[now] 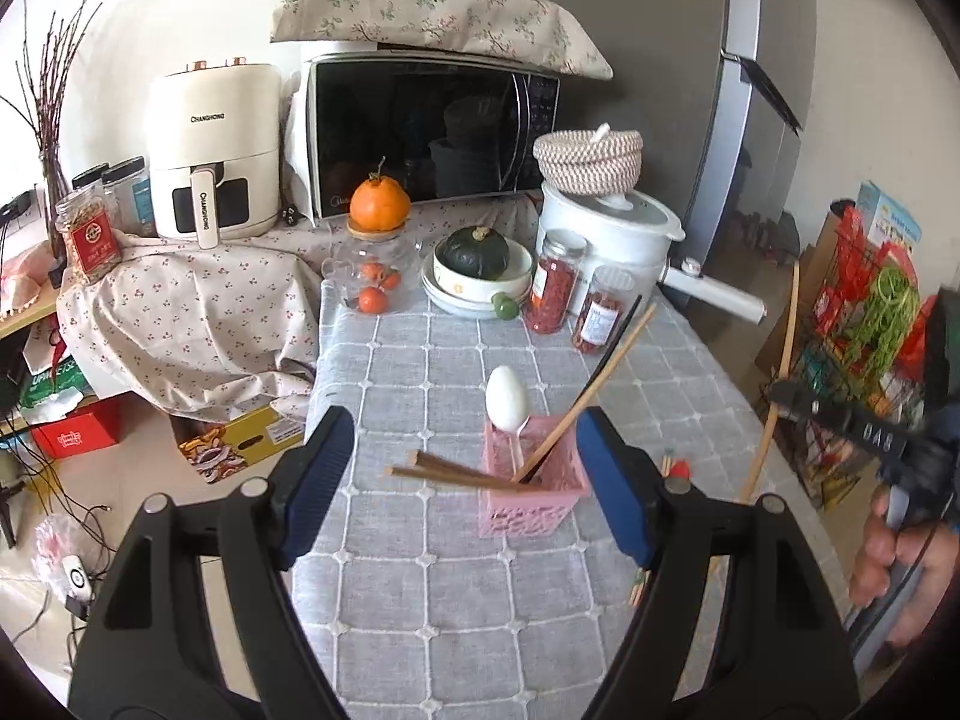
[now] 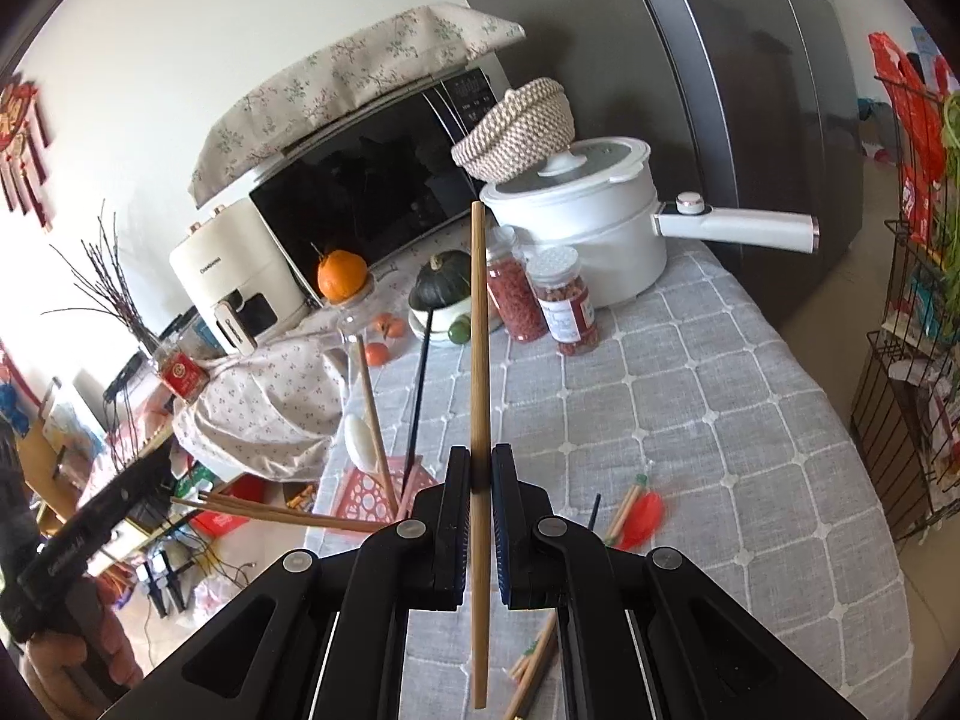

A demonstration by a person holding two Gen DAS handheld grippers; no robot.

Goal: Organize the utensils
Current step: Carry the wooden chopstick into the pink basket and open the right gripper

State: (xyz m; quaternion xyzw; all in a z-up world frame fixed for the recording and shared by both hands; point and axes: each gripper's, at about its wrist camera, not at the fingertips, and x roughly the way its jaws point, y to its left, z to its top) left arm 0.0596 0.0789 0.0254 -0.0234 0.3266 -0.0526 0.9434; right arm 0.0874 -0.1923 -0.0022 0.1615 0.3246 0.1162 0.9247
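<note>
A pink basket (image 1: 534, 498) stands on the grey checked tablecloth (image 1: 456, 612). It holds a white spoon (image 1: 507, 399), a black chopstick and several brown chopsticks (image 1: 456, 474) that lean out to the left. My left gripper (image 1: 465, 420) is open just in front of the basket, with nothing between its pads. My right gripper (image 2: 478, 468) is shut on a light wooden chopstick (image 2: 478, 330), held upright above the cloth to the right of the basket (image 2: 372, 492). That chopstick (image 1: 774, 396) also shows at the right of the left wrist view. Loose chopsticks (image 2: 624, 510) lie beside a small red piece near it.
At the back stand a pumpkin in stacked bowls (image 1: 480, 276), two spice jars (image 1: 555, 285), a white pot (image 1: 618, 234), a glass jar with an orange (image 1: 378, 204), a microwave (image 1: 432, 126) and an air fryer (image 1: 213, 150). The table edge drops off at the left; a wire rack (image 2: 912, 360) stands right.
</note>
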